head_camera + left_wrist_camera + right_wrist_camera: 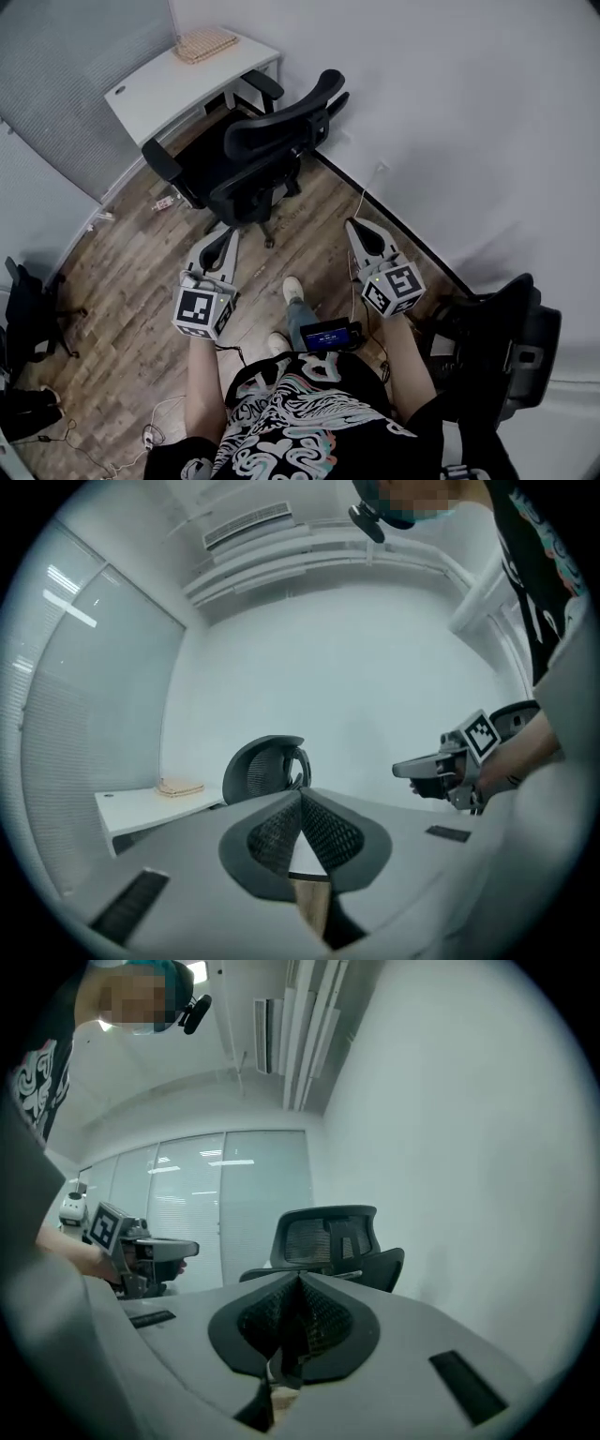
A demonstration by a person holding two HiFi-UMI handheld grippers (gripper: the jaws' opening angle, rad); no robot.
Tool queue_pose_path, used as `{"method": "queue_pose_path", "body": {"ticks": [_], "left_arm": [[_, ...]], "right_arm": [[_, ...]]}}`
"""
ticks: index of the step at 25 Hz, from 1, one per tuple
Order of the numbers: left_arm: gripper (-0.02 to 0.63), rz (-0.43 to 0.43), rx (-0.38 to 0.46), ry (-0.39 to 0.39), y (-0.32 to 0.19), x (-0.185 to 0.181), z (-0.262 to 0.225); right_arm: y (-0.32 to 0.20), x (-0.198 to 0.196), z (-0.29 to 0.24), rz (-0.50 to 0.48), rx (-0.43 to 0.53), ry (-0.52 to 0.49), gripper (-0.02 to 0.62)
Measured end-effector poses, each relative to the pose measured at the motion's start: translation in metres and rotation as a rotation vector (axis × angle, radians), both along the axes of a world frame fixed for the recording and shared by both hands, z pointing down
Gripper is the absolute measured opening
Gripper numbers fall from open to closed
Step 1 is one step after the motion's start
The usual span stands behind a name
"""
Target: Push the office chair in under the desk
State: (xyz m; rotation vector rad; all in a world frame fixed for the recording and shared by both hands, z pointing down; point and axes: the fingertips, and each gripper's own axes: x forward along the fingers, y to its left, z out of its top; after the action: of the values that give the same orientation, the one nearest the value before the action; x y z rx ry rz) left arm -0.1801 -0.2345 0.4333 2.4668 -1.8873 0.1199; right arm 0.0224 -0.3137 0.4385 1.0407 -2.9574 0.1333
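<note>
The black office chair (253, 155) stands out on the wood floor (131, 272), facing the white desk (155, 94) in the corner; the left gripper (228, 234) and right gripper (356, 227) point toward it, jaws together, touching nothing; a second dark chair (511, 342) sits at the right.

Black office chair (253, 155), white desk (164, 89), brown wood-grain floor (141, 272).

The black, mesh-backed office chair (267, 141) stands upright on the wood floor just outside the white bench's (159, 94) front edge, backrest turned away from it.
</note>
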Motion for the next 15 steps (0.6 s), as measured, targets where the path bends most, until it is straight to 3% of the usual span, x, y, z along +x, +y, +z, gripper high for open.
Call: {"method": "queue_pose_path", "body": {"ticks": [5,11,15], "left_arm": [[0.020,-0.037,0.022,0.087,0.026,0.005,-0.011],[0.020,0.003,0.062,0.052,0.046,0.038,-0.023],[0.020,-0.016,0.088,-0.017,0.049,0.056,-0.032]], "right_arm": [[0.058,0.009,-0.022,0.021,0.030,-0.056,0.028],[0.090,0.022,-0.029,0.052,0.095,0.027,0.026],[0.095,0.029,-0.032,0.034,0.073,0.004,0.026]]}}
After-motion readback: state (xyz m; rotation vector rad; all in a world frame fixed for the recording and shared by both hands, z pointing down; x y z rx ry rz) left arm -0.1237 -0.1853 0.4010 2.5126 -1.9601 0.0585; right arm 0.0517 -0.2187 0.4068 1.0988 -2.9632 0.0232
